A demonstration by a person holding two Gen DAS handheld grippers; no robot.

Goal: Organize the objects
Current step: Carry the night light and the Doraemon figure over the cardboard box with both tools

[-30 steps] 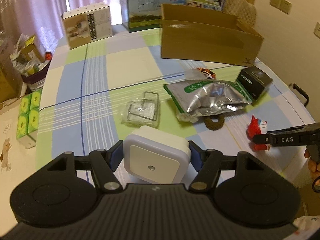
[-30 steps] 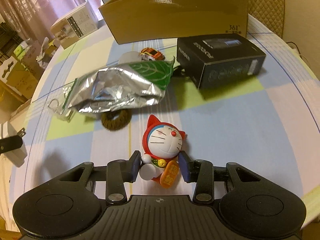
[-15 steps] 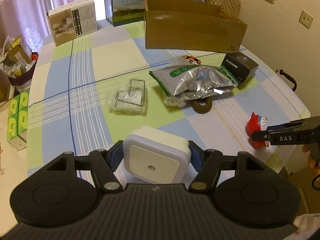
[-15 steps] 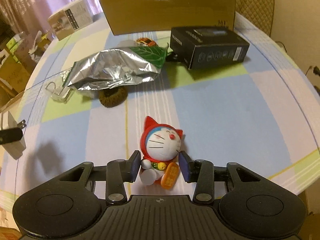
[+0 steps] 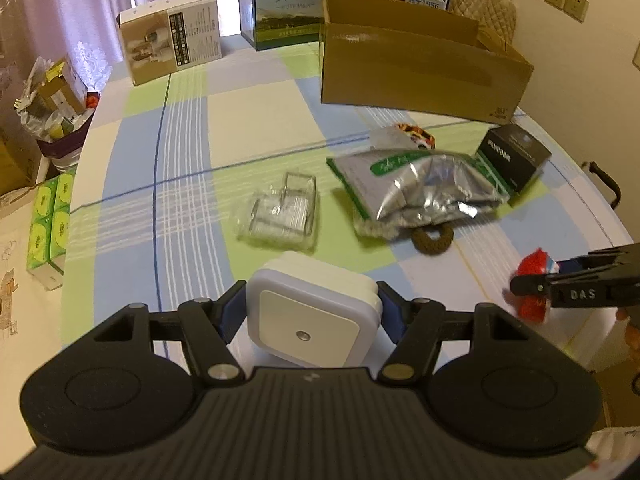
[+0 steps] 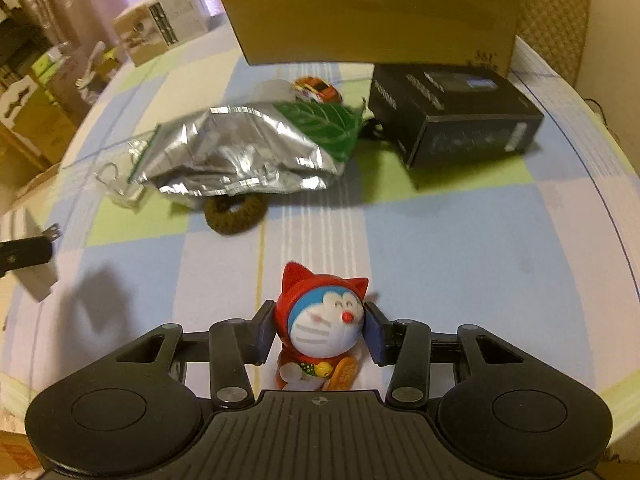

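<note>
The left gripper (image 5: 312,312) is clamped on a white night light (image 5: 314,318) above the checked table (image 5: 180,168); the right gripper (image 6: 318,334) squeezes a red cat figurine (image 6: 320,328) by its head (the cardboard box (image 5: 416,64) stands at the far side, well apart).

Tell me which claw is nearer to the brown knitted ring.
Right. The right claw, closed around the red cat figurine, sits just in front of the brown knitted ring; the left claw, holding the white night light, is farther off to its left.

Left tongs (image 5: 312,314) and right tongs (image 6: 320,330), both angled downward, each gripping something.
</note>
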